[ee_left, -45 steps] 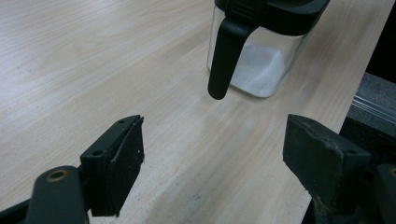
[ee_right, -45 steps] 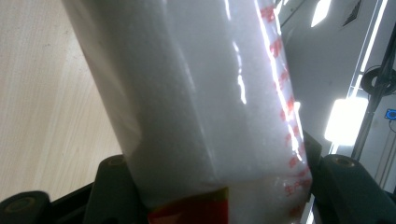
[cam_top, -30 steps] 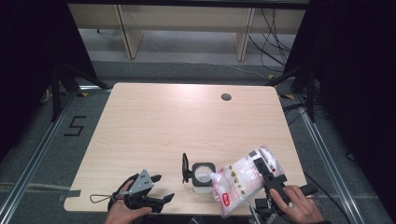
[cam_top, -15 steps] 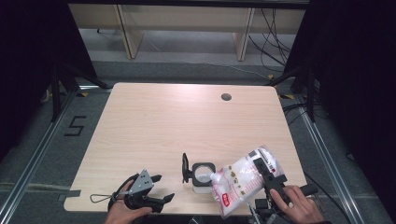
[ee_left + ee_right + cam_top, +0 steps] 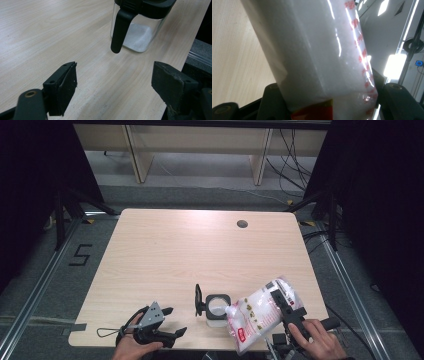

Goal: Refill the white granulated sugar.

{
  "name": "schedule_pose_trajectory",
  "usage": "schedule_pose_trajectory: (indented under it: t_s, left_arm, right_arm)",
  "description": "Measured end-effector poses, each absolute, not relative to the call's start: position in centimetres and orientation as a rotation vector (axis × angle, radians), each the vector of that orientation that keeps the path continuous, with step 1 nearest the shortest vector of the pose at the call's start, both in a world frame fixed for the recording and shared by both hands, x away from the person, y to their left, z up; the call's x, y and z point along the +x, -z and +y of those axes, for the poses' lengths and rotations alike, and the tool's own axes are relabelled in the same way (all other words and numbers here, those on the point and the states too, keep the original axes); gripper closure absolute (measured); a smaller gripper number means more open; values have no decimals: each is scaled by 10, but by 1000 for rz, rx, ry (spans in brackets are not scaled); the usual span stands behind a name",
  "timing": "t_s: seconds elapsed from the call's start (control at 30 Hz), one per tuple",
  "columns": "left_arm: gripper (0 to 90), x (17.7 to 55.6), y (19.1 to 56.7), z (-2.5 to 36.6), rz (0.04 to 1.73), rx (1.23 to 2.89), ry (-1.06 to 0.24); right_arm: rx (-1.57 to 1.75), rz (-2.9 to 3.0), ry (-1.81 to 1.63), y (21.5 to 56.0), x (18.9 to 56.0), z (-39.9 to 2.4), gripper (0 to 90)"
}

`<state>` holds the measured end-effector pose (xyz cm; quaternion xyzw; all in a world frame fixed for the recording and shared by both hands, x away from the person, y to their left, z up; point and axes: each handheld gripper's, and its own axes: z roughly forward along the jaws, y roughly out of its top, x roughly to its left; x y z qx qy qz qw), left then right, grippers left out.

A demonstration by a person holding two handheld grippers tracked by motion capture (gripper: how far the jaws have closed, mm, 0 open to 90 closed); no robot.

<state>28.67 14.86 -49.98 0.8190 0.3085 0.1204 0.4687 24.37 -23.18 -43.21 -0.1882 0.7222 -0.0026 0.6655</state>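
A clear plastic bag of white granules (image 5: 260, 312) with red print is held tilted near the table's front right, my right gripper (image 5: 284, 304) shut on it. Its lower corner rests at the mouth of a small clear jar (image 5: 217, 307), whose black flip lid (image 5: 199, 299) stands open. In the right gripper view the bag (image 5: 317, 55) sits between the two black jaws of the right gripper (image 5: 329, 100). My left gripper (image 5: 176, 321) rests open at the front left. In its own view the left gripper (image 5: 115, 82) faces the jar (image 5: 140, 37), which holds some white granules.
The light wooden table (image 5: 200, 245) has a round cable hole (image 5: 242, 224) at the back right. The jar stands close to the front edge. Wooden shelf legs and cables lie on the floor beyond the table.
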Motion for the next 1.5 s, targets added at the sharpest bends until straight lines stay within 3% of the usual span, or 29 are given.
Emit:
schedule_pose_trajectory:
  t_s: [1.5]
  left_arm:
    - [204,287,500,148,741,1999,-301]
  right_arm:
    - [-470,1583,23,426,240,-223,453]
